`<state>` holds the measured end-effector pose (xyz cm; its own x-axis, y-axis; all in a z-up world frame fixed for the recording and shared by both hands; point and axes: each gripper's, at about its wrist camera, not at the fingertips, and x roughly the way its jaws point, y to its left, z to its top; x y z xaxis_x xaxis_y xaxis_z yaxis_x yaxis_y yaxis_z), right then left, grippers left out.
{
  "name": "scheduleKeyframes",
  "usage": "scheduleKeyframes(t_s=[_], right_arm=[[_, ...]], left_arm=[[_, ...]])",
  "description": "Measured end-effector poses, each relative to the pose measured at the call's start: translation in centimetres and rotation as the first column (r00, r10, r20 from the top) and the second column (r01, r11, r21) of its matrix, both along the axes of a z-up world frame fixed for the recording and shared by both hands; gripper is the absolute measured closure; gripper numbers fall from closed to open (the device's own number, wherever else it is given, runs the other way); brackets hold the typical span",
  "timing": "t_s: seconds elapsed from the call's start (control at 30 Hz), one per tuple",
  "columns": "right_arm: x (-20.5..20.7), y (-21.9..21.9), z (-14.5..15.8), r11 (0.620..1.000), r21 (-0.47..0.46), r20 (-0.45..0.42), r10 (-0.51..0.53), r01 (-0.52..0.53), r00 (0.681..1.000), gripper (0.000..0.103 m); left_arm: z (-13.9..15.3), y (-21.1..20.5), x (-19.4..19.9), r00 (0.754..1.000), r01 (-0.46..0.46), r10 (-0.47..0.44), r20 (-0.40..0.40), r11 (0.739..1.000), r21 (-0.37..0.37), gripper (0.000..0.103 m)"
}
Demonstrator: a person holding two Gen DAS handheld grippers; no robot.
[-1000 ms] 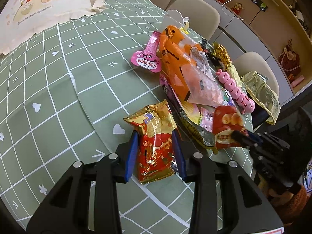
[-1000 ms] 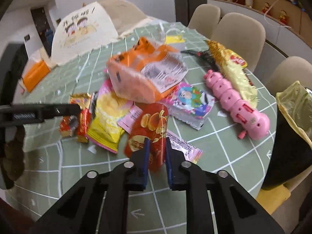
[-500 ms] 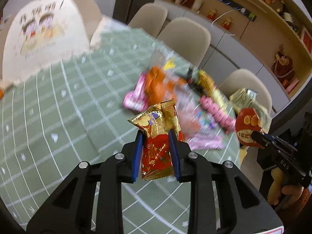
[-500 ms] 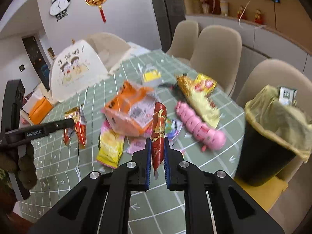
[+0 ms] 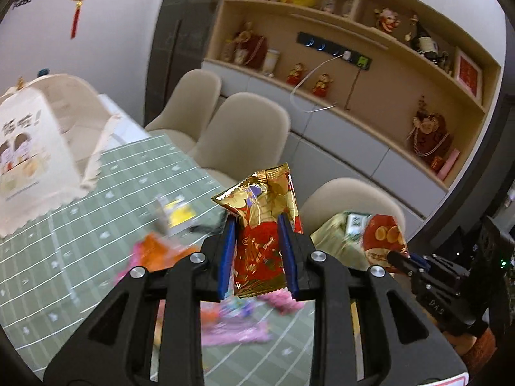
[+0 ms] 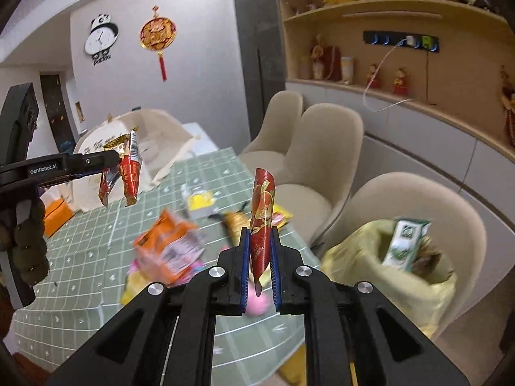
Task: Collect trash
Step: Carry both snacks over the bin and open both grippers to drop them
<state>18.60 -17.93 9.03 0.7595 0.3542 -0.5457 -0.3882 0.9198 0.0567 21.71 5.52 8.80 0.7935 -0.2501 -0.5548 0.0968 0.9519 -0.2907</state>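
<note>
My left gripper (image 5: 257,254), at centre frame in its own view, clamps a red-and-gold snack packet (image 5: 262,225) upright between its blue pads, clear above the green checked table (image 5: 80,251). My right gripper (image 6: 260,265), low centre in its view, pinches a narrow red wrapper (image 6: 262,218) edge-on, also held in the air. At lower right of that view stands the trash bin (image 6: 386,276), lined with a yellowish bag, a green-and-white carton (image 6: 404,241) poking out. Blurred wrappers, among them an orange packet (image 6: 167,244), lie scattered on the table at centre left
</note>
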Motion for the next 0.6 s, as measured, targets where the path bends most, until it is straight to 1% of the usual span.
scheduleKeyframes(t_s=[0.13, 0.17, 0.3, 0.43, 0.5, 0.6], right_arm=[[1.7, -4.1, 1.0, 1.0, 0.004, 0.036, -0.023, 0.023, 0.999, 0.09], [2.2, -5.2, 1.2, 1.0, 0.005, 0.043, -0.029, 0.029, 0.999, 0.09], [4.0, -9.4, 1.4, 0.998, 0.016, 0.051, -0.06, 0.059, 0.997, 0.09], [5.5, -13.9, 1.4, 0.996, 0.012, 0.06, -0.091, 0.091, 0.994, 0.09], [5.9, -15.6, 1.3, 0.994, 0.012, 0.059, -0.109, 0.109, 0.992, 0.09], [6.8, -18.5, 1.3, 0.99, 0.028, 0.047, -0.141, 0.14, 0.989, 0.09]], left_arm=[[0.8, -4.6, 2.3, 0.999, 0.035, -0.035, 0.011, 0.999, -0.003, 0.078], [0.8, -6.3, 3.1, 0.999, 0.046, -0.046, 0.01, 0.999, 0.0, 0.078], [0.2, -10.6, 5.6, 0.997, 0.078, -0.078, -0.014, 0.997, -0.006, 0.078], [-1.1, -14.7, 8.1, 0.992, 0.112, -0.114, -0.045, 0.993, -0.032, 0.078], [-2.2, -17.0, 9.4, 0.987, 0.137, -0.141, -0.074, 0.989, -0.053, 0.078], [-3.4, -19.7, 10.8, 0.979, 0.169, -0.174, -0.102, 0.984, -0.058, 0.078]])
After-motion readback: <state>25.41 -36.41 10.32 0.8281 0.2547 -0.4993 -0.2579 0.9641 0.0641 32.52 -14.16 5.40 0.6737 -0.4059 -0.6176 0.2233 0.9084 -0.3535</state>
